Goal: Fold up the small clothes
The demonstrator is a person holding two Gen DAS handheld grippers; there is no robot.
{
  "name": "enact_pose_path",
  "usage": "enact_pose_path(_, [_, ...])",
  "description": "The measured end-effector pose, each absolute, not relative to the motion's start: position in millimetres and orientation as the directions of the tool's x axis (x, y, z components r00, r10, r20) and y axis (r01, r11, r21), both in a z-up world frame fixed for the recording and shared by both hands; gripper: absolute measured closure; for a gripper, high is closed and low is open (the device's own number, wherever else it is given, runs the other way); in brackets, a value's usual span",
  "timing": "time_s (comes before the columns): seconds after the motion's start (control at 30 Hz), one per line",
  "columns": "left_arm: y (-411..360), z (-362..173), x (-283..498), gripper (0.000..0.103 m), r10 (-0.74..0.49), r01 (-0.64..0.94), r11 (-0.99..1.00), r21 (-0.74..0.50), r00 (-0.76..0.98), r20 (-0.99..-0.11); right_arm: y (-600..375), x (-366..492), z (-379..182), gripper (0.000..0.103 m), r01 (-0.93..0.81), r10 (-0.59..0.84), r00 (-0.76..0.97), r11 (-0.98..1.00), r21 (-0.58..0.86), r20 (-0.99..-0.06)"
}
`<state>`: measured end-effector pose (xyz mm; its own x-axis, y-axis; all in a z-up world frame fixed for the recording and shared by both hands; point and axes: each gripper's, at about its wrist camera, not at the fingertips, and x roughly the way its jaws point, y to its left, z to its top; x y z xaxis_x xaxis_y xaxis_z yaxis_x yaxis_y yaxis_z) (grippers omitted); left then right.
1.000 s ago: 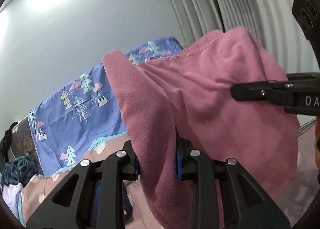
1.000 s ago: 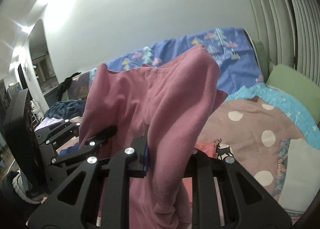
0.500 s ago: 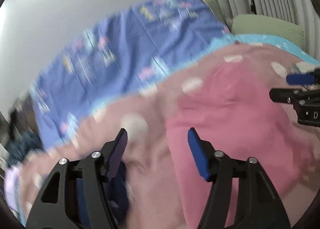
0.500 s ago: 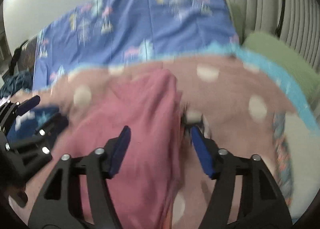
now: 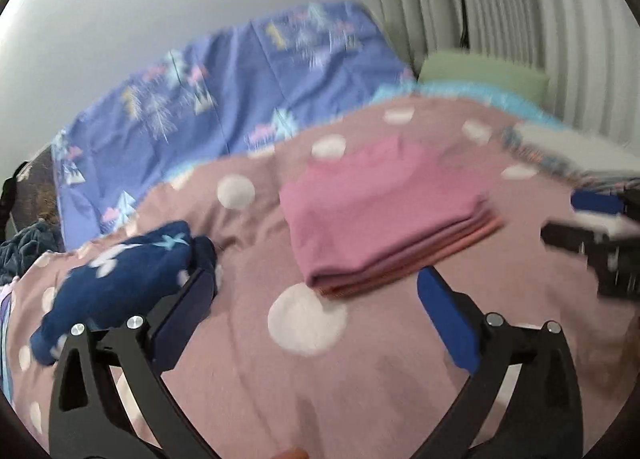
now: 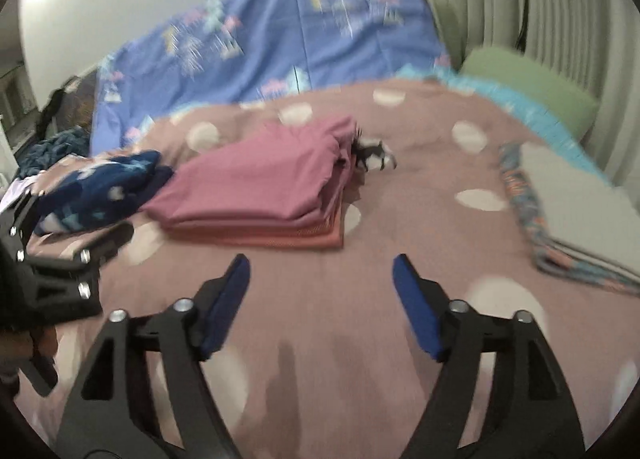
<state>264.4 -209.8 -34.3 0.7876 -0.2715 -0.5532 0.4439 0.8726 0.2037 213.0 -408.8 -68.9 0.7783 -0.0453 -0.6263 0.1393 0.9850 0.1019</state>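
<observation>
Nearest the lens in the left wrist view, the left gripper had its blue-padded jaws spread wide with nothing between them, above the dusty-pink polka-dot bedspread. The right wrist view showed the right gripper likewise spread and empty over the same bedspread. Just beyond the fingers lay the folded pink garment, resting on top of a small stack near the middle of the bed; only the right wrist view made clear the salmon-coloured folded layers beneath it and a white piece printed with dark animal shapes poking out at the stack's far right corner. A crumpled navy garment with pale prints lay just beside the stack on its left, seen in both views. Only the right wrist view showed the folded grey-and-patterned blanket near the bed's right edge in full. Each camera caught the other gripper at the side of its frame, blurred. Farther back, a blue sheet with tree prints rose against the wall, with a green pillow at the bed's far right corner. No writing could be read in either view.
</observation>
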Motion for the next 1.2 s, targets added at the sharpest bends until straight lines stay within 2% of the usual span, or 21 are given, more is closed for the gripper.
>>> enact_pose_path(0.17, [-193,7,183,0.001,-0.337,0.455,0.880,0.138,0.801,-0.494,-394,109,-30,0.009,0.199,-0.141,0.865,0.977,0.071,-0.482])
enact_pose_path(0.27, [-182,23,140,0.001,-0.357,0.453,0.884,0.114,0.812,-0.462,-387,58,-8,0.007,0.255,-0.199,0.890,0.963,0.087,-0.410])
enact_pose_path(0.43, [-160,40,78,0.001,-0.339,0.420,0.902,0.103,0.833,-0.437,-369,10,20,0.006,0.280,-0.235,0.904,0.957,0.079,-0.357])
enact_pose_path(0.73, [-128,58,14,0.001,-0.308,0.372,0.923,0.095,0.865,-0.395,-321,-39,43,0.005,0.220,-0.188,0.916,0.974,0.051,-0.354])
enact_pose_path(1.2, [-111,57,-14,0.001,-0.285,0.347,0.934,0.078,0.862,-0.418,-308,-63,45,0.005,0.228,-0.189,0.911,0.972,0.065,-0.367])
